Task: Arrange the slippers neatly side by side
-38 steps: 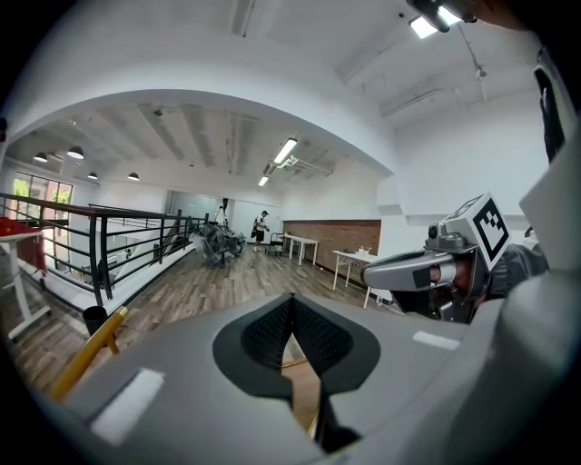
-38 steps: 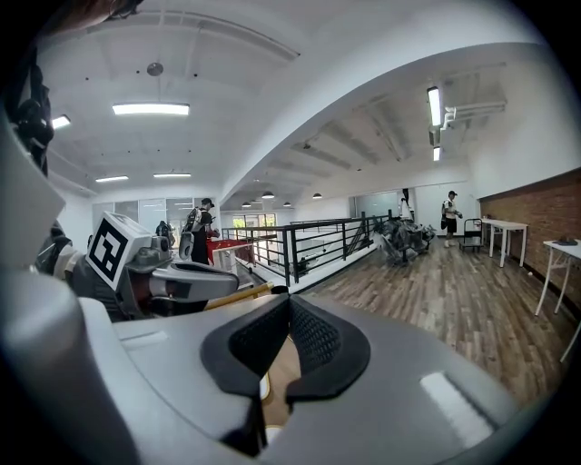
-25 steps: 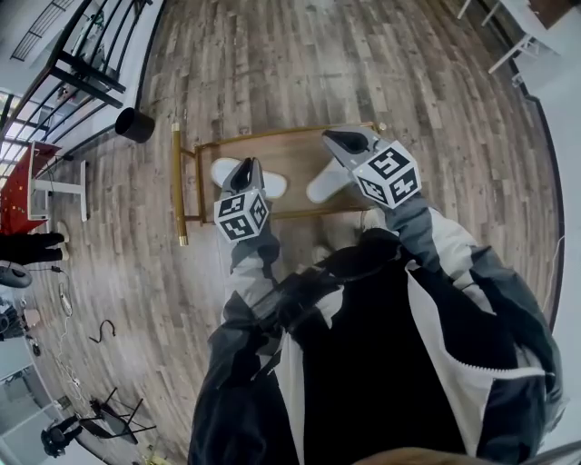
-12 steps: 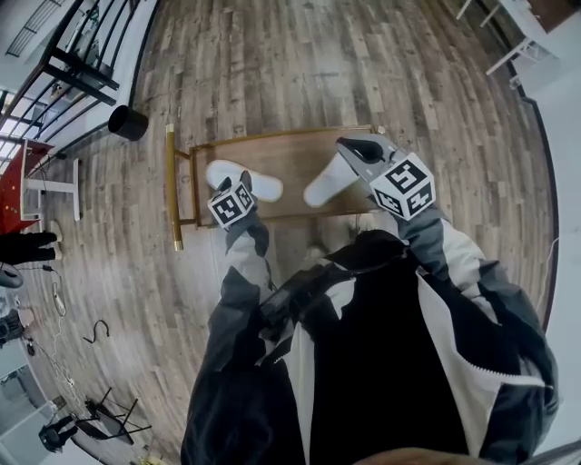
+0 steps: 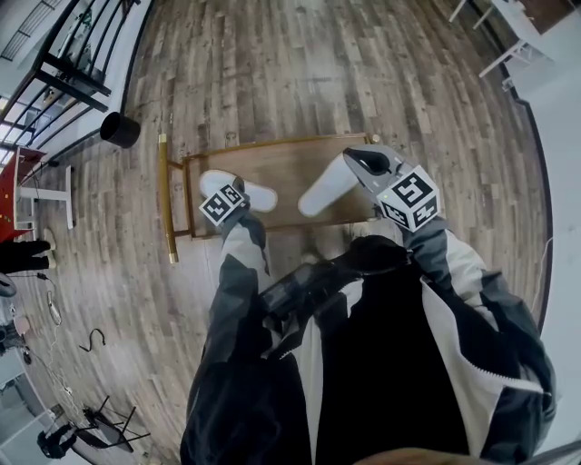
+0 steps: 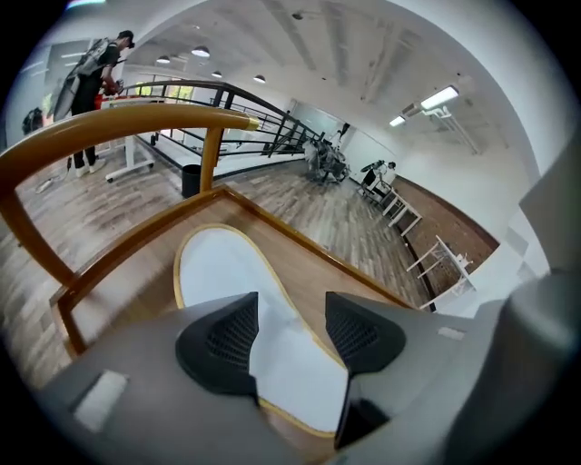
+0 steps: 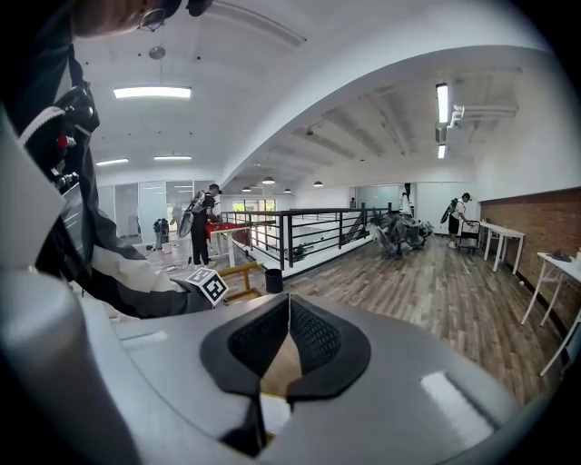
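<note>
Two flat white slippers lie on a low wooden table. The left slipper lies lengthwise near the table's left rail; the right slipper lies slanted beside it, a wide gap between them. My left gripper is down over the left slipper's near end. Its jaws are opening, and in the left gripper view the slipper lies beneath and between the fingers, which do not press on it. My right gripper hangs at the right slipper's far end. Its jaws are shut, tips together.
A curved wooden rail stands along the table's left end. A black bin is on the plank floor beyond it, by a dark railing. White tables stand at far right. A person stands in the distance.
My left gripper has dropped lower and a little left, down to the left slipper's near end. My right gripper has shifted slightly right. Both slippers have stayed where they were on the table.
</note>
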`<act>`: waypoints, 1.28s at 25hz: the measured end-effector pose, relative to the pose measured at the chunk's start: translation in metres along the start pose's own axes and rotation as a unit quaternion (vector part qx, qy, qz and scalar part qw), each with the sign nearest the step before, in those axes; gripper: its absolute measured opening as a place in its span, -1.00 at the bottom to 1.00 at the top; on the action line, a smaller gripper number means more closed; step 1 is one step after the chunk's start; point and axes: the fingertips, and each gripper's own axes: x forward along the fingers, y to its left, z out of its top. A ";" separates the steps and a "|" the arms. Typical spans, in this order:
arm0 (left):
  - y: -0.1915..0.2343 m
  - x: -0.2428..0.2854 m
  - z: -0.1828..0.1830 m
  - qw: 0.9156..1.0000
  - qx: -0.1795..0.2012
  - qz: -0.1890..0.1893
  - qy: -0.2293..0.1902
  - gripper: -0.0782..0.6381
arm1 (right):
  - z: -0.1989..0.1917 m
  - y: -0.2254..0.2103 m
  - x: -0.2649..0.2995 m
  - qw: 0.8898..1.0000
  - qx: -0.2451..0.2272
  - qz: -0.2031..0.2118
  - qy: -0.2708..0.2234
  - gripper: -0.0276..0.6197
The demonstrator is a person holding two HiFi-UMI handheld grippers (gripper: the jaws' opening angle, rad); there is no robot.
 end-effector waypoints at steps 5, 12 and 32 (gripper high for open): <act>0.009 0.006 -0.002 0.999 0.018 0.030 0.006 -0.55 | -0.006 -0.006 -0.002 1.000 -0.003 -0.001 0.009 -0.88; -0.003 0.004 -0.002 0.997 0.073 0.029 0.007 -0.72 | -0.007 -0.009 -0.002 1.000 -0.002 0.003 0.012 -0.88; -0.119 -0.170 0.062 0.948 0.235 -0.114 -0.183 -0.72 | 0.012 0.056 0.047 0.998 0.001 0.057 -0.024 -0.88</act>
